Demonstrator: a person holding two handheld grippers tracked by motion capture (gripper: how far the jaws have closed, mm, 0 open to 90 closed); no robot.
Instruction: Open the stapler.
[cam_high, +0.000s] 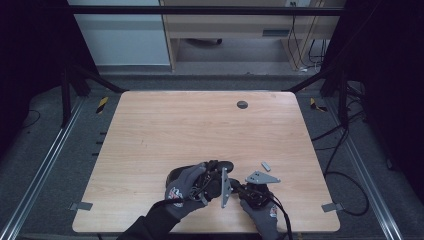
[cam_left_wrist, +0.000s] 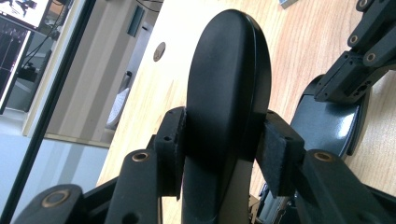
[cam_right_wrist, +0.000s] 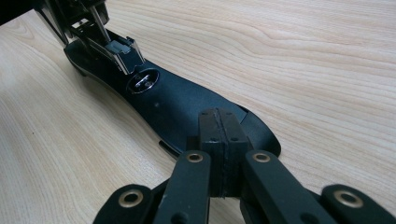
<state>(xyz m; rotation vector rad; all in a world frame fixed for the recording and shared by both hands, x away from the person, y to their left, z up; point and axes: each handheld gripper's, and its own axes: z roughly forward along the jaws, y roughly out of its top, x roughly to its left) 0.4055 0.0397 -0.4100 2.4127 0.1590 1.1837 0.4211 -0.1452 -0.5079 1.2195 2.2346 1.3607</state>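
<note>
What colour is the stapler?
Black, the stapler shows best in the right gripper view.

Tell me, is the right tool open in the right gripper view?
No, the right tool is shut, its two pads pressed together above the black base.

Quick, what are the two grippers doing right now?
Left gripper: closed on the raised black stapler top.
Right gripper: closed, nothing between its pads, pressing down on the black stapler base.
</note>
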